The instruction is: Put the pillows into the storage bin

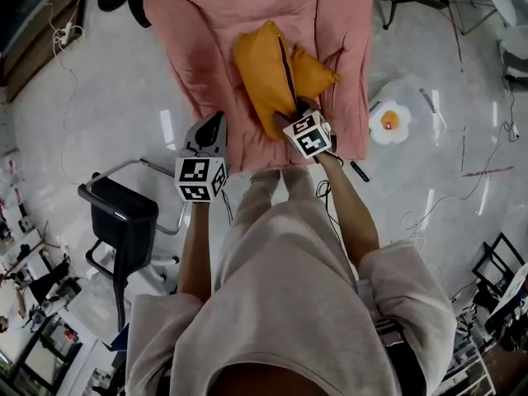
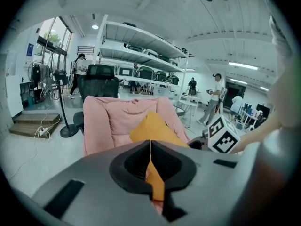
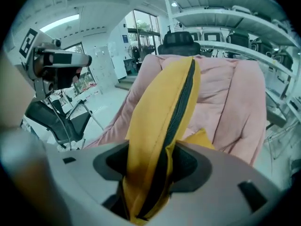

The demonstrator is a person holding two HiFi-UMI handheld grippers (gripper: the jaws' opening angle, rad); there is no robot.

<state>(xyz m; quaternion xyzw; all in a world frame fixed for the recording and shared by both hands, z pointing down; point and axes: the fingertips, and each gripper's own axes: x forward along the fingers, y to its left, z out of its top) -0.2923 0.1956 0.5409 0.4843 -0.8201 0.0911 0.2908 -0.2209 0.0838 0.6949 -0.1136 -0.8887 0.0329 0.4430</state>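
Our right gripper (image 3: 150,173) is clamped on the near end of the yellow pillow (image 3: 164,102). Its jaws stand partly apart, with the bunched fabric and the dark zipper seam squeezed between the pads. We judge that seam a sensible hold: it is a firmer ridge than the soft face, so the pillow is less likely to slip as it is carried. Our left gripper (image 2: 150,147) has its jaws pressed together on nothing and sits off the near left corner of the pink lounger (image 1: 214,23), apparently just keeping clear. The pillow stands on edge over the lounger, zipper side facing the right gripper's camera. Its long axis runs from the jaws away from us, along the lounger's length. We cannot tell whether its far end touches the pink padding. A smaller yellow shape (image 1: 315,73) lies just beside it on the lounger, probably a second pillow. No view shows the storage bin, so the carry looks to be only starting.
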